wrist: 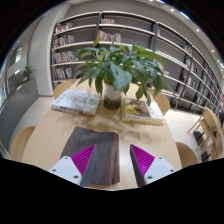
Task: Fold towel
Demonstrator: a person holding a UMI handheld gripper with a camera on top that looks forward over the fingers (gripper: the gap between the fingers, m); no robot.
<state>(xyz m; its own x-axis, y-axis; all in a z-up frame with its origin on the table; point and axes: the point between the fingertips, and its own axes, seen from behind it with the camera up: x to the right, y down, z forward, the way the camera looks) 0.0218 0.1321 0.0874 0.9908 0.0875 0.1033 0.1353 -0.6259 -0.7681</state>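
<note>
One pot (112, 97) holds a plant (120, 65); jaws apart.

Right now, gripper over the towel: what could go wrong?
1. The gripper is open and the towel sits off-centre, mostly ahead of one finger, so a close here could miss the edge.
2. The plant stands just beyond the towel; a forward folding sweep might hit its pot.
3. Books and a magazine flank the pot and could get pushed.
</note>
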